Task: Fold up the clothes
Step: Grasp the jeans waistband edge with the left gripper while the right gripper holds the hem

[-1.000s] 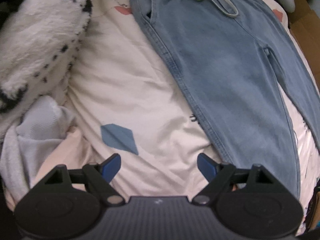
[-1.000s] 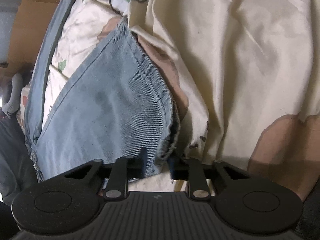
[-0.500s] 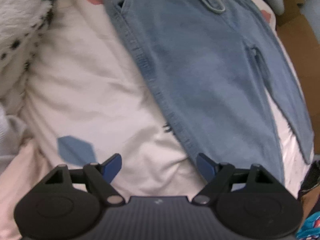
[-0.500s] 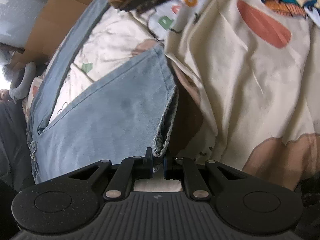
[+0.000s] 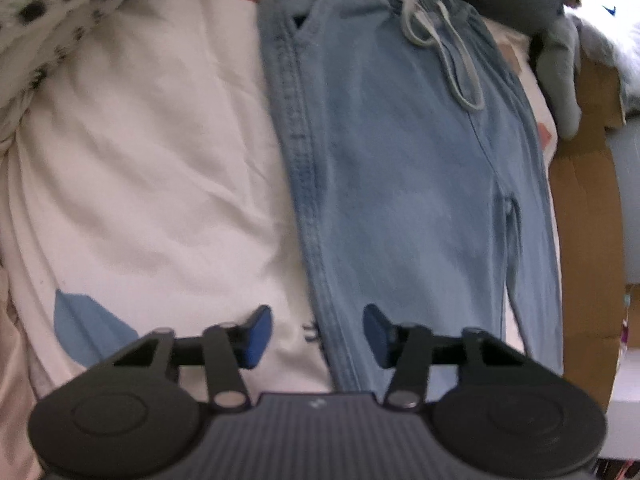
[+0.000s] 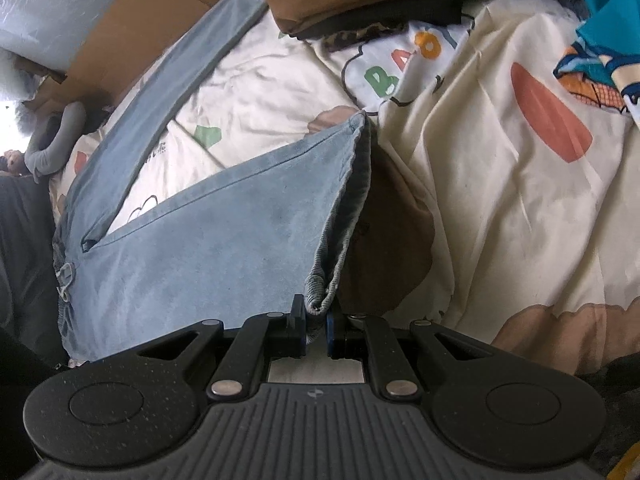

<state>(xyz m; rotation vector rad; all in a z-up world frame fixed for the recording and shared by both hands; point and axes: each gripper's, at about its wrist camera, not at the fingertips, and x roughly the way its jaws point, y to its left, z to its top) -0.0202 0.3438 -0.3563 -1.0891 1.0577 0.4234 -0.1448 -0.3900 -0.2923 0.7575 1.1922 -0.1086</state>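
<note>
The bed sheet point(image 5: 152, 152) is cream with coloured shapes, and the blue jeans point(image 5: 400, 184) are lying flat on it. The right gripper point(image 6: 316, 314) is pinching the hem point(image 6: 320, 300) of one leg and has been lifting it higher than a second ago, so the leg is starting to fold over. The left gripper point(image 5: 316, 334) has been coming down over the jeans' side seam, its fingers point(image 5: 256, 332) closing partway but gripping nothing yet. Letters "BAO" point(image 6: 404, 60) are showing on the sheet.
</note>
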